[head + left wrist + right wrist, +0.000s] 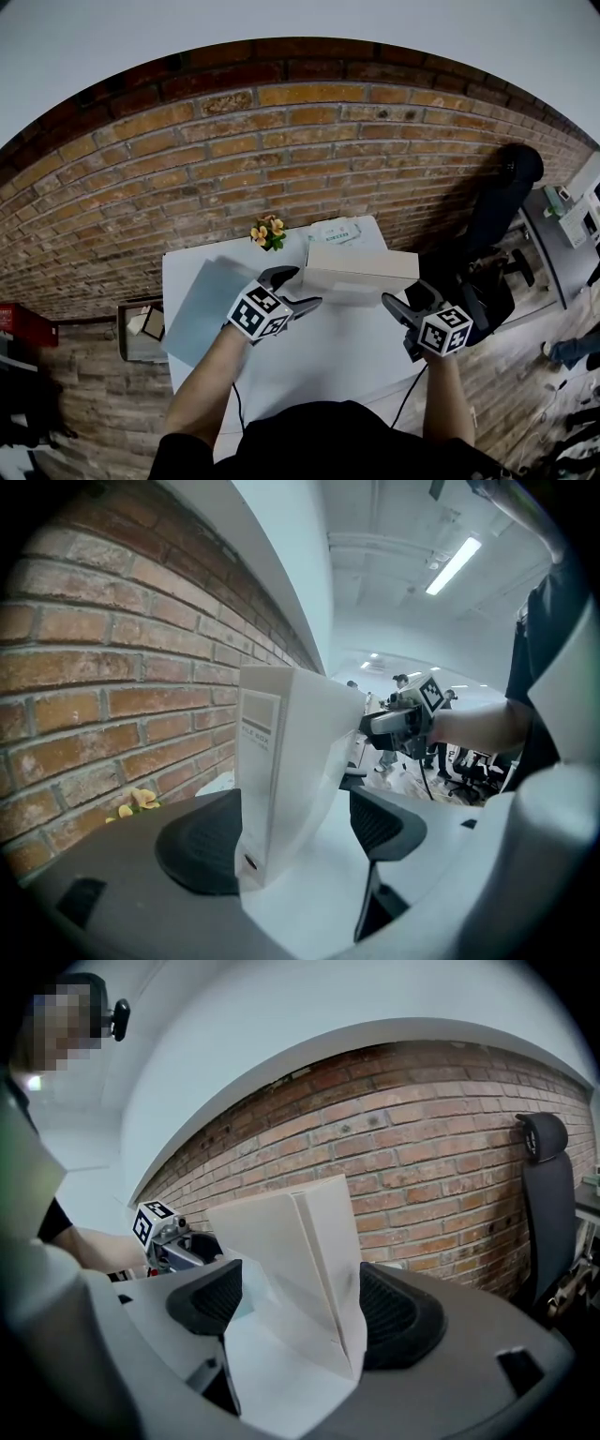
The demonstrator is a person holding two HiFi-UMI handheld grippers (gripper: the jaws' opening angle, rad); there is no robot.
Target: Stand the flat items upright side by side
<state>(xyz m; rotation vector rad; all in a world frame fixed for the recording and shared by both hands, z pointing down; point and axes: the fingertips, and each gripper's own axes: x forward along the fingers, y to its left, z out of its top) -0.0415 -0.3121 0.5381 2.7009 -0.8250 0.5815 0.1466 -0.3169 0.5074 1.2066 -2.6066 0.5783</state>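
File box (361, 272) is judged light, stiff, smooth; its ends are straddled, unclamped, by open left tongs (295, 289) and right tongs (410, 300). Grip at ends is advised.

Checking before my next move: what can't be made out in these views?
- Print on white packet: head view, too small.
- Blue folder, near right corner: head view, left gripper covers it.
- File box, far side's base: head view, the box hides it.
- Table, front edge: head view, the person's body covers it.

Packet (335, 231) behind box (361, 272): print unreadable.
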